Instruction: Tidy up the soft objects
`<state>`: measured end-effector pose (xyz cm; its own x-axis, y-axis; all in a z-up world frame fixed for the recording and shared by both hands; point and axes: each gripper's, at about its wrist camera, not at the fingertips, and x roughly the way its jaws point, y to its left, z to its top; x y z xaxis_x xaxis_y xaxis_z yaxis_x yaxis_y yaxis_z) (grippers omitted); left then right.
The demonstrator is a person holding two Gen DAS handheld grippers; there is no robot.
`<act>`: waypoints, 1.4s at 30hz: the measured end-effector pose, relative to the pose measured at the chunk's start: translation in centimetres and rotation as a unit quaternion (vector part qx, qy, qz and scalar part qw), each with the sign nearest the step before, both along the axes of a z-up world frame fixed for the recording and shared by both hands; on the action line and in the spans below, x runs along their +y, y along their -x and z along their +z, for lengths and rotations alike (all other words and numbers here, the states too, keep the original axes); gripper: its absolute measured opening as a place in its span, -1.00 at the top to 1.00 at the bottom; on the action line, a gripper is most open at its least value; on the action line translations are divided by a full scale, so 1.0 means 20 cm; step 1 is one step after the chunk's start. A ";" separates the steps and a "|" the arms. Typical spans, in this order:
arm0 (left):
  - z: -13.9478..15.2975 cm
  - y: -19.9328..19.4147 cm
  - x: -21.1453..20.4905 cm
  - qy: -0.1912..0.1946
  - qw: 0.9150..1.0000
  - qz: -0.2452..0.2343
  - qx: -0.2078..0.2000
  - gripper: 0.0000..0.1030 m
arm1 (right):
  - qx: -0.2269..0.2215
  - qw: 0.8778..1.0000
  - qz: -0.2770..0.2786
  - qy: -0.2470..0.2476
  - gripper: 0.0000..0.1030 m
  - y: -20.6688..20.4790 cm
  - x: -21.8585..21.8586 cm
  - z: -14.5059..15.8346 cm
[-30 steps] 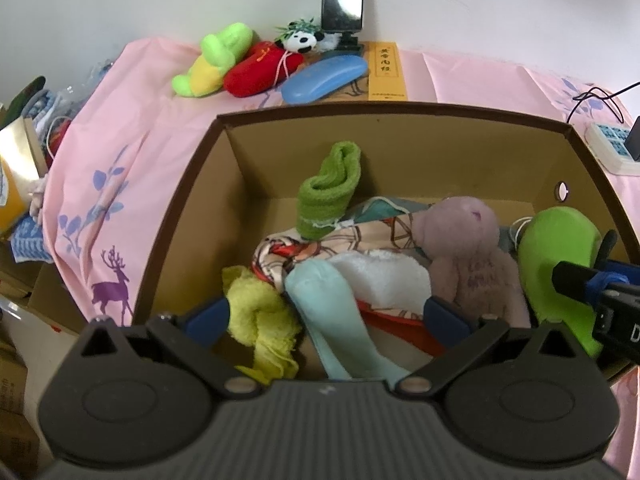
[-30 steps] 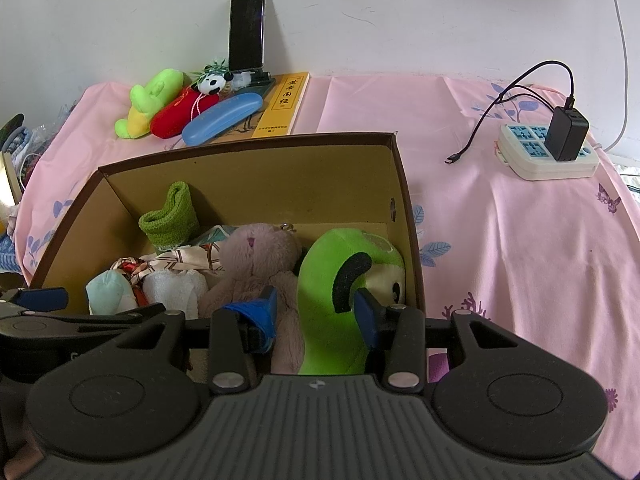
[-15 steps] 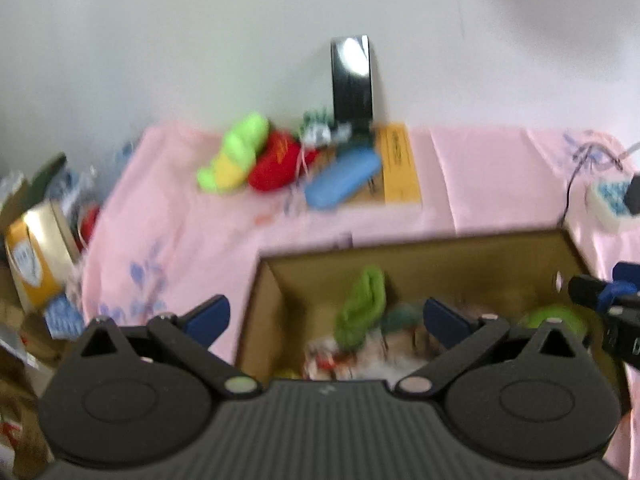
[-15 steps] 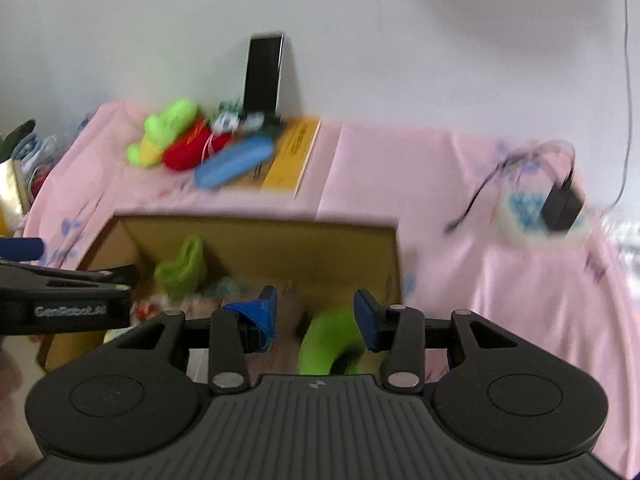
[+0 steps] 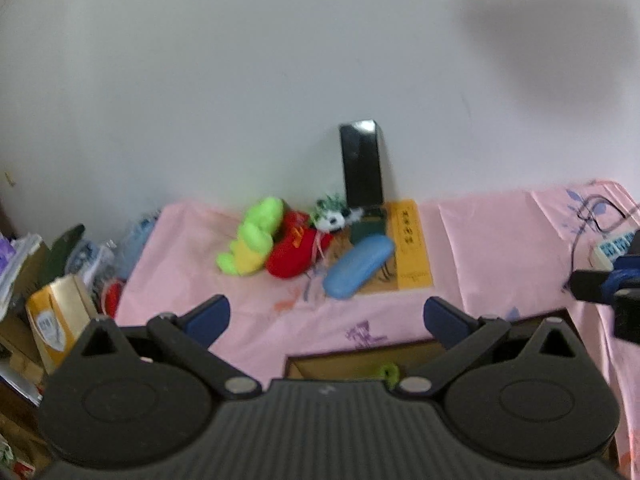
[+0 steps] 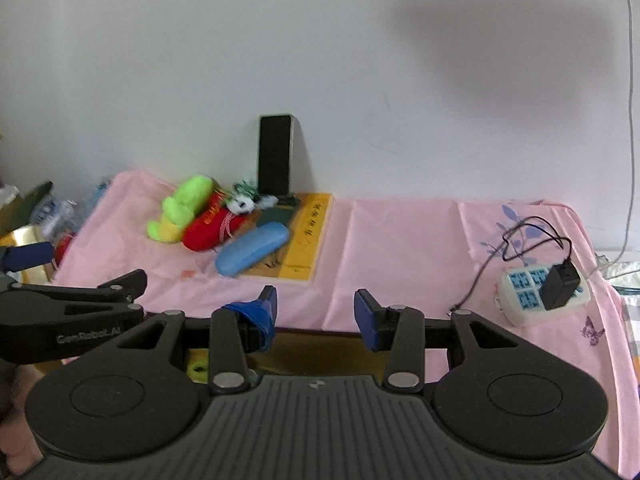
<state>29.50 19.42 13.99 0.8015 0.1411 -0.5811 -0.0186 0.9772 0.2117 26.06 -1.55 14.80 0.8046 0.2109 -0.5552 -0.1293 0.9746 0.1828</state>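
Three plush toys lie together at the back of the pink-clothed table: a green-and-yellow plush (image 5: pixel 253 237) (image 6: pixel 181 209), a red plush (image 5: pixel 297 249) (image 6: pixel 213 227) and a small panda (image 5: pixel 333 217) (image 6: pixel 240 205). My left gripper (image 5: pixel 326 315) is open and empty, well short of them, above the rim of the brown cardboard box (image 5: pixel 360 354). My right gripper (image 6: pixel 316 312) is also open and holds nothing, over the same box (image 6: pixel 320 350). The box's contents are mostly hidden; only a bit of green (image 5: pixel 387 372) shows.
A blue glasses case (image 5: pixel 358 267) (image 6: pixel 252 249) lies on a yellow book (image 5: pixel 411 249) (image 6: pixel 307 236). A black phone (image 5: pixel 363 165) (image 6: pixel 275 155) leans on the wall. A power strip with charger (image 6: pixel 544 293) sits right. Clutter and a gold box (image 5: pixel 52 322) stand left.
Both grippers have lifted and tilted up from inside the box, so the box contents dropped out of view and the back of the table and wall now fill the frames.
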 end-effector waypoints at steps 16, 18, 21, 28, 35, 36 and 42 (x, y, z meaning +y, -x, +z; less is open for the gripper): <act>-0.41 0.09 0.04 0.062 0.991 0.021 0.115 -0.99 | 0.106 0.994 0.014 -0.008 0.52 0.13 0.08 -0.42; -0.44 0.09 0.05 0.077 0.988 0.020 0.133 -0.99 | 0.119 0.993 0.011 -0.008 0.52 0.13 0.08 -0.45; -0.48 0.08 0.04 0.074 0.985 0.017 0.156 -0.99 | 0.144 0.989 0.010 -0.013 0.51 0.12 0.09 -0.50; -0.56 0.06 0.04 0.084 0.974 0.016 0.212 -0.99 | 0.187 0.982 0.003 -0.031 0.50 0.09 0.09 -0.56; -0.57 0.05 0.03 0.087 0.971 0.014 0.221 -0.99 | 0.201 0.979 0.001 -0.046 0.50 0.08 0.08 -0.59; -0.57 0.05 0.03 0.086 0.972 0.014 0.220 -0.99 | 0.202 0.978 0.001 -0.047 0.50 0.08 0.07 -0.59; -0.58 0.06 0.03 0.090 0.972 0.019 0.217 -0.99 | 0.196 0.979 0.004 -0.050 0.50 0.08 0.07 -0.59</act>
